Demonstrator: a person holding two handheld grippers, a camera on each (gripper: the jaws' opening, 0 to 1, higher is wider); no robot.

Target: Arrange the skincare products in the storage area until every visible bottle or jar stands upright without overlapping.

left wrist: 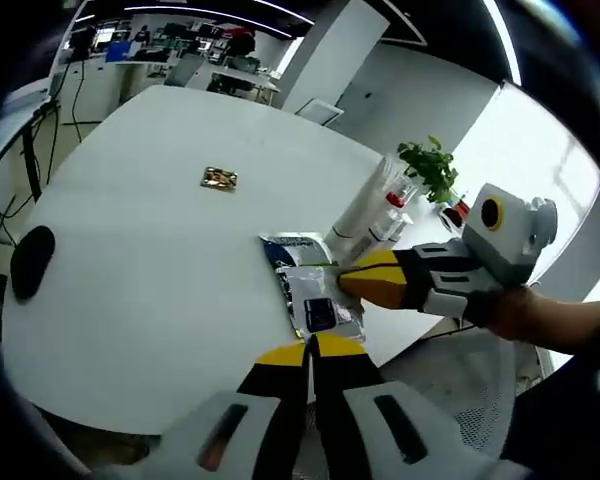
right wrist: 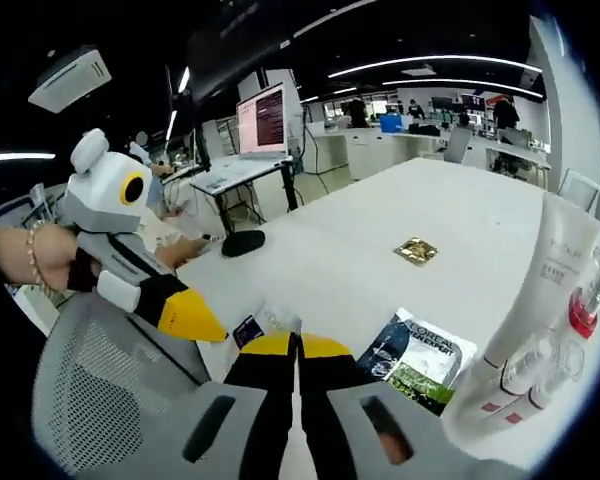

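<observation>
Two flat sachets lie near the white table's [left wrist: 150,230] front edge: a dark printed sachet [left wrist: 296,248] and a clear one with a dark label [left wrist: 318,308]. Beside them stands a cluster of white tubes and bottles [left wrist: 380,208], upright and packed close together. My left gripper [left wrist: 310,348] is shut just short of the clear sachet. My right gripper [left wrist: 348,282] comes in from the right, shut, its tip at that sachet's edge. In the right gripper view, my right gripper [right wrist: 298,345] is shut behind the small sachet [right wrist: 258,325], with the printed sachet [right wrist: 420,360] and white tubes [right wrist: 540,330] to its right and my left gripper [right wrist: 215,330] on the left.
A small gold packet [left wrist: 219,179] lies mid-table and a black mouse [left wrist: 30,260] at the left edge. A potted plant [left wrist: 430,168] stands behind the tubes. A grey mesh chair [right wrist: 90,390] sits at the table's edge. A laptop [right wrist: 262,120] is on a far desk.
</observation>
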